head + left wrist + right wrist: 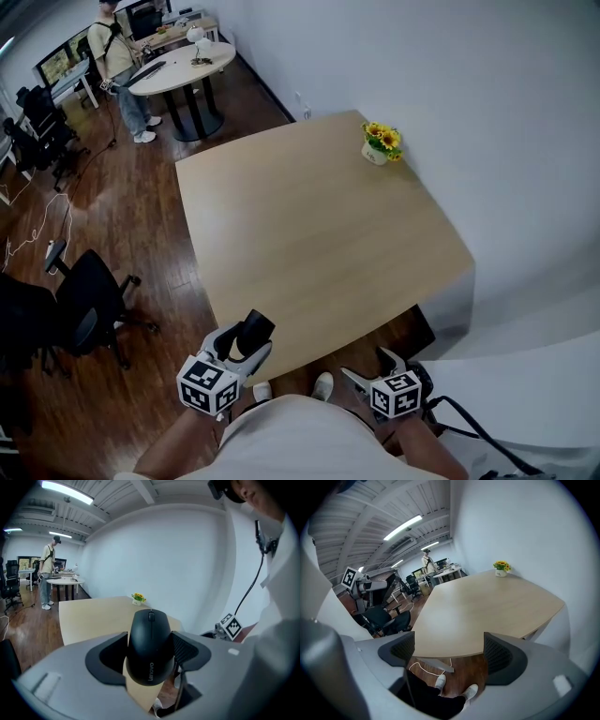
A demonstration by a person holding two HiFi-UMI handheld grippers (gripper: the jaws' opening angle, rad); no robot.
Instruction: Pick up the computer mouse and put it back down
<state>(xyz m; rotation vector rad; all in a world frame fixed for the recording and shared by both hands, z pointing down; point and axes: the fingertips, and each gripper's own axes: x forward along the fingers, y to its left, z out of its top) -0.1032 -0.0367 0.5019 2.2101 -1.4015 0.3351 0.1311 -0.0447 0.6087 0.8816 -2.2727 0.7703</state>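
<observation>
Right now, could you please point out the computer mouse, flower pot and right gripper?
computer mouse (150,644), left gripper view, black shell.
flower pot (374,157), head view, white side.
right gripper (449,645), right gripper view, midway between fingertips.

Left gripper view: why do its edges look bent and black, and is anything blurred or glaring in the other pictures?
Left gripper view: a wide-angle lens bows the white wall and leaves black corners; the black computer mouse is sharp. Right gripper view: the same bowing curves the edge of the pale wooden table. Head view: even light, no strong glare.
</observation>
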